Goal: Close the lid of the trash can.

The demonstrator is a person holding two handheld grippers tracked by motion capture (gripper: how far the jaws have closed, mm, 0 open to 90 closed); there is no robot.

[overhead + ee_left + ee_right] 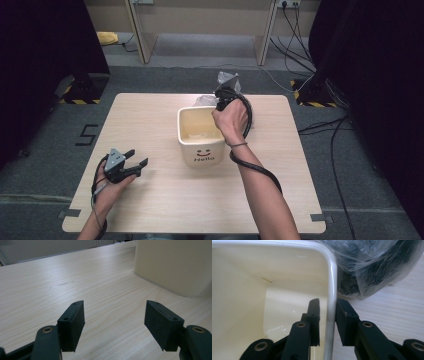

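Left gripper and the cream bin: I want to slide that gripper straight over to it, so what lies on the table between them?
Nothing: in the high view, bare table separates the left gripper from the bin.

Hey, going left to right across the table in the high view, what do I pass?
Left gripper → cream bin with the Hello face → right gripper at the bin's far right rim.
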